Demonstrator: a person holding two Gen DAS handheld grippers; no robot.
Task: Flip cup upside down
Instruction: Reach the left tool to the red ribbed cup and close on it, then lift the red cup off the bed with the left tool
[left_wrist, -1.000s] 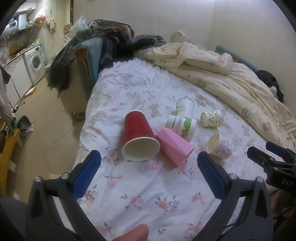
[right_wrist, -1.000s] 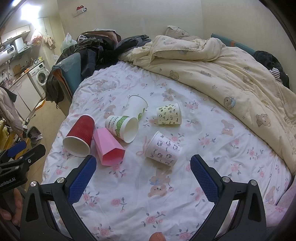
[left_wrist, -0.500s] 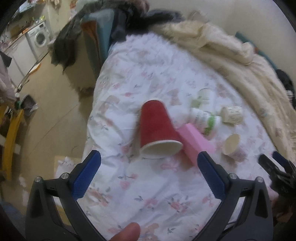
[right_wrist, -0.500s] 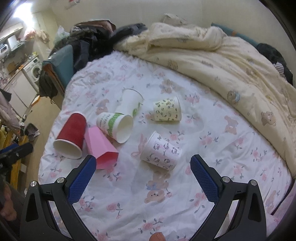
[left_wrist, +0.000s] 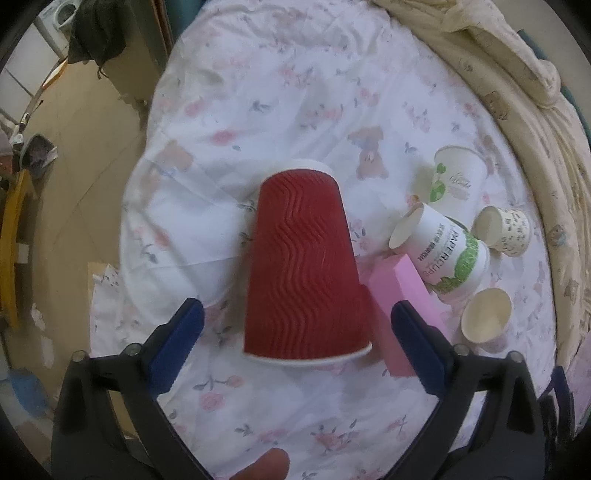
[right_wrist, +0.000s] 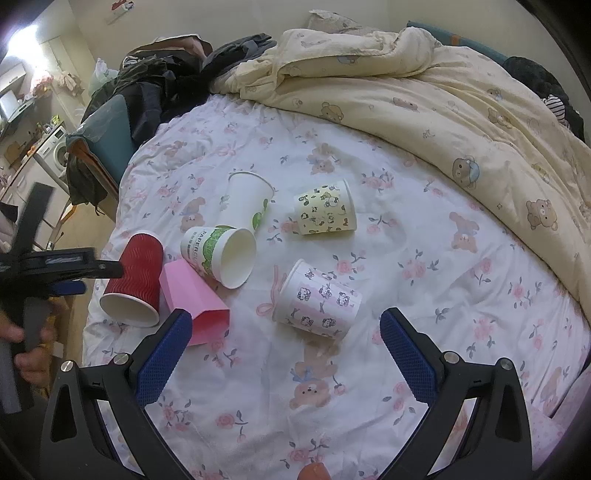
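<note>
A red ribbed paper cup (left_wrist: 304, 269) lies on its side on the floral bedsheet, mouth toward me. My left gripper (left_wrist: 295, 332) is open, its blue pads on either side of the cup's rim, not touching it. The red cup (right_wrist: 135, 275) also shows in the right wrist view, with the left gripper (right_wrist: 79, 275) just left of it. My right gripper (right_wrist: 284, 343) is open and empty above the sheet, near a kitty-print cup (right_wrist: 319, 299) lying on its side.
A pink cup (right_wrist: 194, 301), a green-and-white "paper cup" (right_wrist: 221, 254), a tall white cup (right_wrist: 247, 197) and a yellow patterned cup (right_wrist: 325, 212) lie on the bed. A cream duvet (right_wrist: 424, 92) covers the far side. The bed edge and floor (left_wrist: 74, 184) lie left.
My left gripper has moved forward and down over the red cup, which now sits between its open pads. My right gripper has held nearly still.
</note>
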